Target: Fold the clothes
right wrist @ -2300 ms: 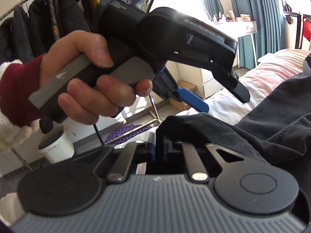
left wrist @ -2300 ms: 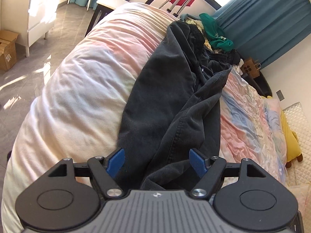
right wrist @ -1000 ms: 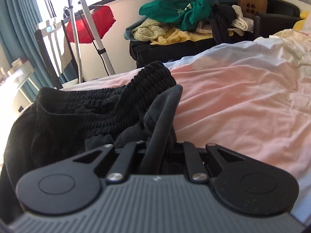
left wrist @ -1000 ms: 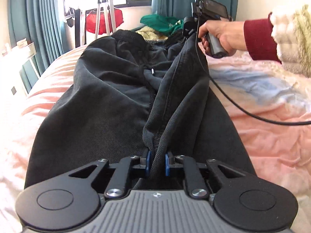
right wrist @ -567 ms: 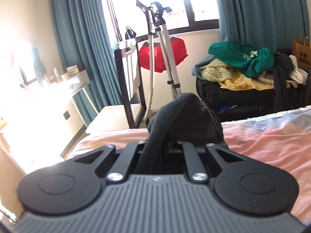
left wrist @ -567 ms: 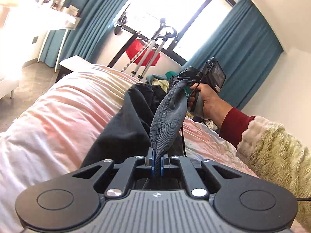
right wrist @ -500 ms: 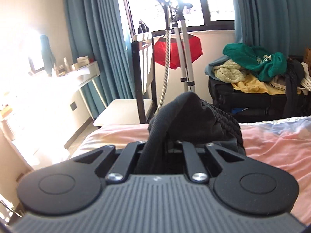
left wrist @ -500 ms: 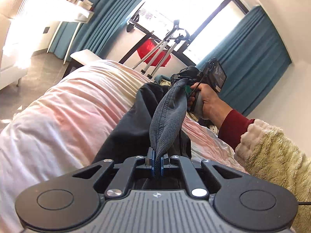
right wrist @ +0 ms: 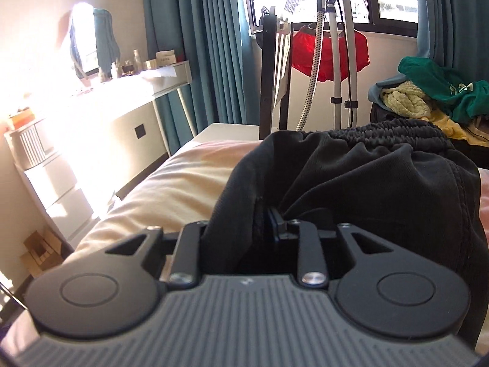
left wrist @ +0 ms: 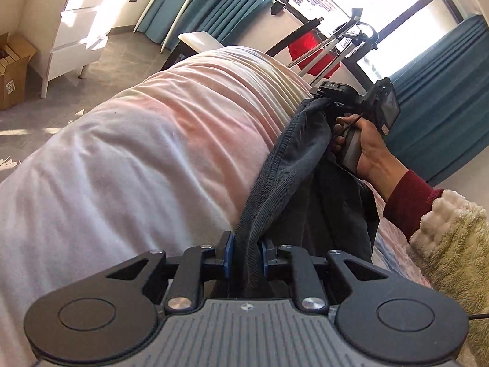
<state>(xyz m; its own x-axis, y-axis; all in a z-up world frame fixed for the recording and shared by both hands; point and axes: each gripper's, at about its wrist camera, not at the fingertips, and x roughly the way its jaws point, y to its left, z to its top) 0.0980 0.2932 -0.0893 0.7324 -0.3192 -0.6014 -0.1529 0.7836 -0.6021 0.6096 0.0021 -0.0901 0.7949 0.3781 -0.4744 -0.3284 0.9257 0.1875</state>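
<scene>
Dark grey trousers [left wrist: 290, 177] hang stretched between both grippers above the bed [left wrist: 137, 153]. My left gripper [left wrist: 244, 252] is shut on the hem end of a trouser leg. My right gripper [right wrist: 259, 226] is shut on the trousers [right wrist: 366, 183] near the elastic waistband; in the left wrist view it [left wrist: 327, 101] shows at the far end of the fabric, held by a hand. The cloth folds along its length and drapes down on the right side.
The bed has a pink and white cover. A white dresser [left wrist: 76, 24] and cardboard box [left wrist: 12, 70] stand left. A chair [right wrist: 232, 131], a garment steamer with a red item [right wrist: 330, 52] and a clothes pile [right wrist: 428, 91] stand by the window.
Both grippers closed on the trousers, lifted them off the bed and carried them sideways. The bed cover now lies bare to the left of the hanging fabric.
</scene>
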